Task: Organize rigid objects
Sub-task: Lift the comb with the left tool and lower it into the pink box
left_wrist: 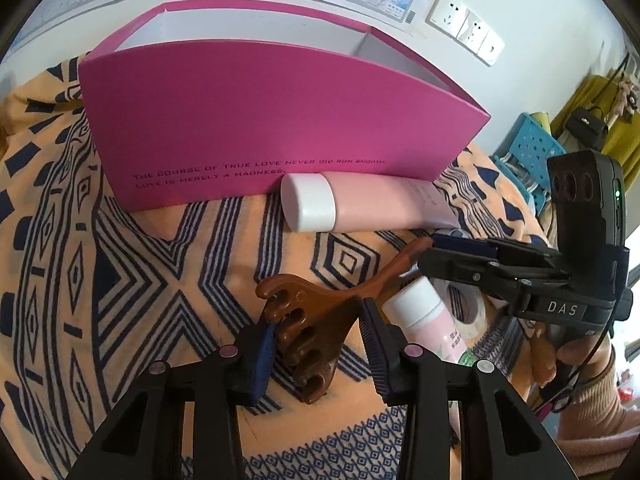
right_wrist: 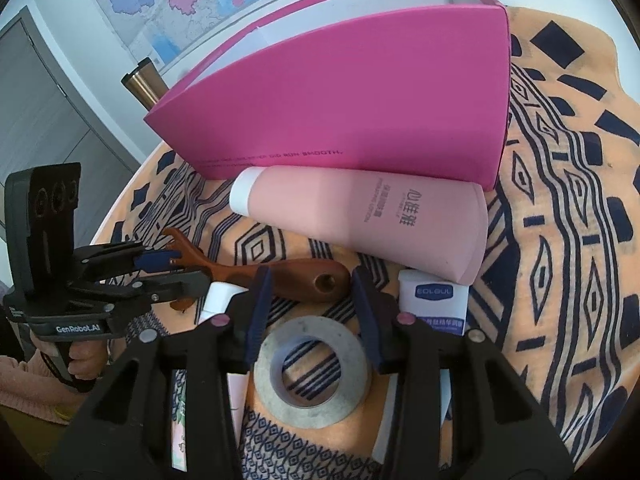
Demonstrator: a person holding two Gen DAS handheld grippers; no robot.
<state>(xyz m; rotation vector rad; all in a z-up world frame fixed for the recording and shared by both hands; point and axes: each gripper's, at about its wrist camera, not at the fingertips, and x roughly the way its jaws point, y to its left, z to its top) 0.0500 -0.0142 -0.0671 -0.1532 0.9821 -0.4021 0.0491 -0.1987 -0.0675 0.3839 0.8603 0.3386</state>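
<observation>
A brown wooden comb [left_wrist: 316,320] lies on the patterned cloth, its handle [right_wrist: 304,276] running toward the right gripper. My left gripper [left_wrist: 318,312] straddles the comb's toothed head, and both blue pads [left_wrist: 262,360] touch its sides. From the right wrist view the left gripper [right_wrist: 176,268] shows at the left, clamped over that head. My right gripper [right_wrist: 310,274] stands open above a grey tape roll [right_wrist: 312,372], its tips beside the comb's handle end, nothing pinched. In the left wrist view the right gripper [left_wrist: 430,252] reaches in from the right.
A tall magenta box [left_wrist: 280,120] stands open-topped behind, with a pink tube [right_wrist: 380,220] lying against its front. A small pink bottle with a white cap [left_wrist: 424,312], a white and blue carton [right_wrist: 434,304] and a bronze cylinder [right_wrist: 146,84] are nearby. A blue basket [left_wrist: 528,148] sits beyond the table.
</observation>
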